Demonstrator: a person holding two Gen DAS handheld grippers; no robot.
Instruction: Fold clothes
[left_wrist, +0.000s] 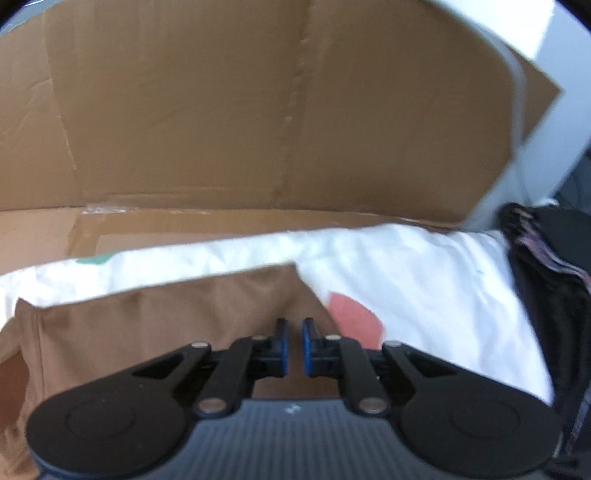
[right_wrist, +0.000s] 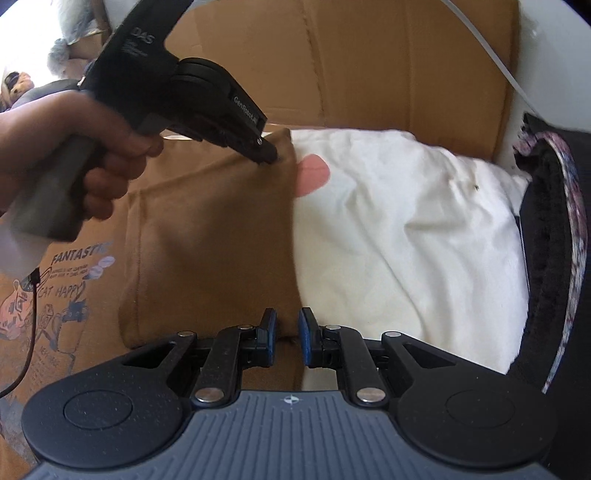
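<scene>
Two grippers work along one folded edge of a brown shirt (right_wrist: 207, 236) that lies on a white sheet (right_wrist: 399, 229) spread over flattened cardboard (right_wrist: 388, 62). The left gripper (right_wrist: 271, 157), held in a bare hand (right_wrist: 92, 155), pinches the far corner of the fold with its jaws nearly closed on the cloth. The right gripper (right_wrist: 287, 332) sits at the near end of the same edge, jaws narrowed with a ridge of brown fabric caught between the blue pads (right_wrist: 303, 332). A pink patch (right_wrist: 314, 173) printed on the sheet shows just beside the far corner. Printed lettering and cartoon figures (right_wrist: 70, 288) cover the shirt's front at lower left, where a thin dark cable (right_wrist: 29, 325) hangs across it. A dark garment with a patterned border (right_wrist: 569, 229) lies piled against the sheet's right side, well clear of the fold.
</scene>
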